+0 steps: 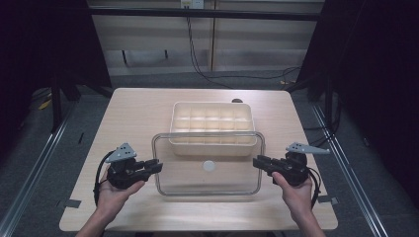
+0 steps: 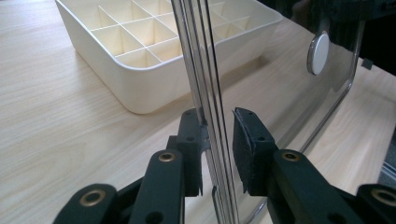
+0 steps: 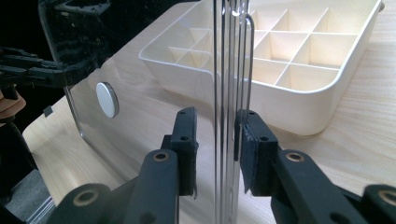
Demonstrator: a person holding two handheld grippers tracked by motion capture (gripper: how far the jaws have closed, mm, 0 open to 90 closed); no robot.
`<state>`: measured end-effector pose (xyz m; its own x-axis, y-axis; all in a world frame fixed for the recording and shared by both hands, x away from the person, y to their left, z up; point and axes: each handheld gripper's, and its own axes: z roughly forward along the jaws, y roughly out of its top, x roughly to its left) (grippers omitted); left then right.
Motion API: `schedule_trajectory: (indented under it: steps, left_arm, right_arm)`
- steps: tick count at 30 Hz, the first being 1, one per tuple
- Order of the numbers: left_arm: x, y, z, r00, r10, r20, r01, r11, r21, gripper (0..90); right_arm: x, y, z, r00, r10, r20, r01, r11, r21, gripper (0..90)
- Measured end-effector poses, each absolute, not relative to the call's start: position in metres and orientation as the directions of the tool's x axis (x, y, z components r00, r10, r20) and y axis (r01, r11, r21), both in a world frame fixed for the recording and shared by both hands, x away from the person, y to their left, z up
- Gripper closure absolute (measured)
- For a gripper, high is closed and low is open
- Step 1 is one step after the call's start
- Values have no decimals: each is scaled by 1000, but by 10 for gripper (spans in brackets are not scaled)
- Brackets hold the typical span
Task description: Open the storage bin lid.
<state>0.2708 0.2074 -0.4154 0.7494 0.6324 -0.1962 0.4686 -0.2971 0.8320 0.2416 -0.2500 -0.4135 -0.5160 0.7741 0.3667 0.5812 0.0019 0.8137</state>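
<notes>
Left tongs (image 1: pixel 157 165) clamped the left rim, right tongs (image 1: pixel 257 162) the right rim, of a clear rectangular plastic lid (image 1: pixel 207 180) with a white round knob (image 1: pixel 209 166), held above the wooden table's (image 1: pixel 133 113) near edge, overlapping the cream compartmented plastic tray (image 1: pixel 211 118) mid-table.

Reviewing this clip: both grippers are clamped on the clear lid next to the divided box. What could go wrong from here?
1. The left gripper and right gripper each pinch only a thin edge of the clear lid; the smooth plastic could slip out.
2. The lid's far edge overlaps the cream divided box; uneven motion may catch its rim and shove it.
3. Unequal pull could twist the lid.
</notes>
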Motion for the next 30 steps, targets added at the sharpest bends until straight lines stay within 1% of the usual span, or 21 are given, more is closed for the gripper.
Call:
schedule_trajectory:
  steps: [3,6,15,20,23,30]
  left_arm:
    - [267,208,-416,750,629,-206,474,-294,830,735]
    - [265,209,-418,750,623,-223,487,-291,824,736]
    - [255,210,-421,753,614,-237,505,-307,807,739]
    - [251,212,-428,746,618,-248,523,-312,793,739]
    - [251,213,-434,749,614,-250,530,-329,782,739]
    - [260,212,-442,736,619,-276,551,-308,776,728]
  right_arm:
    - [236,-250,-414,-519,774,362,565,-7,825,708]
    - [231,-251,-415,-517,765,383,571,-25,821,717]
    - [221,-251,-422,-509,763,400,598,-22,801,718]
    - [216,-248,-427,-509,766,393,613,2,790,717]
    - [213,-248,-434,-499,764,409,634,1,773,717]
    - [217,-248,-446,-481,764,431,661,-7,750,717]
